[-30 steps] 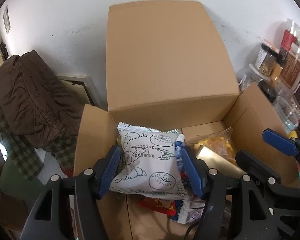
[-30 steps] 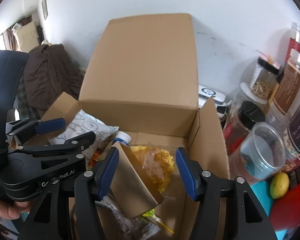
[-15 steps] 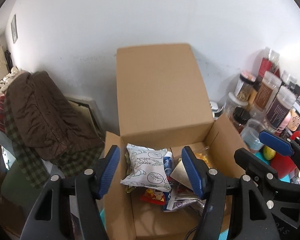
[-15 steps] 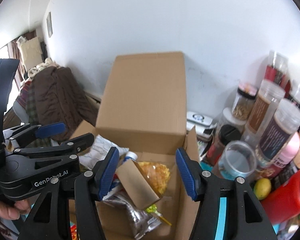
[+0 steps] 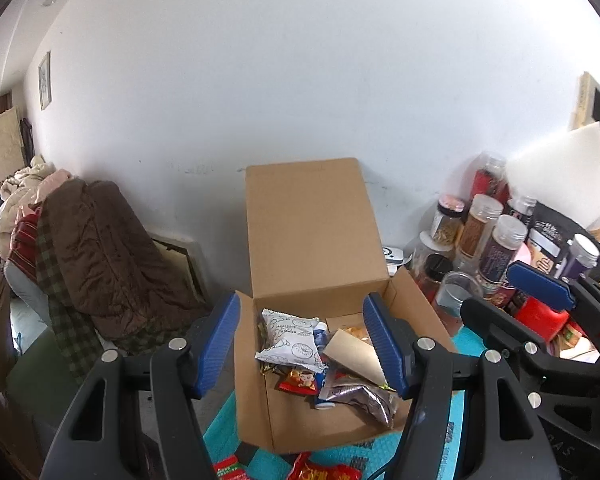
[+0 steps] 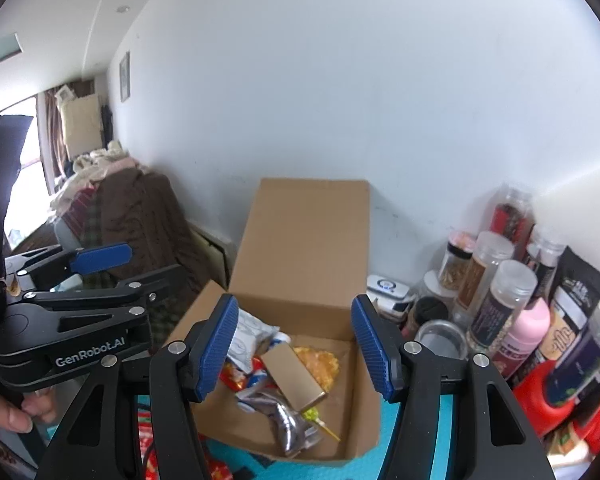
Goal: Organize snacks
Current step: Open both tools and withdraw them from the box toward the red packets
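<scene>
Matt cardboard box (image 5: 312, 420), glossy foil packet (image 5: 356, 394)

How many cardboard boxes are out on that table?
1. The open brown cardboard box sits on the teal mat against the white wall, snack packets inside. The jars crowded to its right might hide something smaller.

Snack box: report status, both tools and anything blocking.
Left tool open, empty. Right tool open, empty. Cardboard box lid up, white pastry packet and gold pouch inside. Red packets loose in front, nothing blocking.
</scene>
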Tool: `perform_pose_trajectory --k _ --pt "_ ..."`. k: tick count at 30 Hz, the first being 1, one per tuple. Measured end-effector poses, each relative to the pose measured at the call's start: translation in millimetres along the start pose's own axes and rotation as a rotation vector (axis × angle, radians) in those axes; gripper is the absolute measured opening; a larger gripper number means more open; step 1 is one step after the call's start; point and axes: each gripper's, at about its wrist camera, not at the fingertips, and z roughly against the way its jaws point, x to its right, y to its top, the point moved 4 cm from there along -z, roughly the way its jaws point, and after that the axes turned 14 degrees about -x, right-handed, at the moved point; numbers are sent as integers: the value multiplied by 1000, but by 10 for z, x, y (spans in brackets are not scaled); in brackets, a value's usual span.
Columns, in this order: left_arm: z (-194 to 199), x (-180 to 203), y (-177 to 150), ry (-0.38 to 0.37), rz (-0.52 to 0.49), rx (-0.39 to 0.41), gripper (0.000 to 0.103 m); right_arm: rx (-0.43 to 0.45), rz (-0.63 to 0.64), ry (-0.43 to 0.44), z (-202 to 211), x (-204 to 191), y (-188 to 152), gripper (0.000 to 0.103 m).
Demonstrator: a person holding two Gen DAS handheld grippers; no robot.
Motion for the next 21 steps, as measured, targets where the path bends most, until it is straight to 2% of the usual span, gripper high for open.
perform_pose_trajectory --k 7,10,11,12,14,17,21 --pt "384 -11 -188 -3 -7 42 64 47 17 -8 370 -123 -124 60" --pt "522 -17 -290 -3 -9 55 64 65 19 -11 508 -167 -201 64" --pt "564 -23 -322 -4 -10 59 67 72 21 -9 557 -185 -231 64" --pt "606 -27 -357 -5 -11 65 76 78 23 -9 602 -205 -263 65" --pt "709 -30 -434 -4 -13 91 86 87 25 -8 674 -242 -308 69" --pt "862 -35 -559 11 -17 131 88 101 29 -5 782 -290 -390 71" --pt "993 -52 -723 -5 -24 141 89 117 31 -3 924 -360 -526 76"
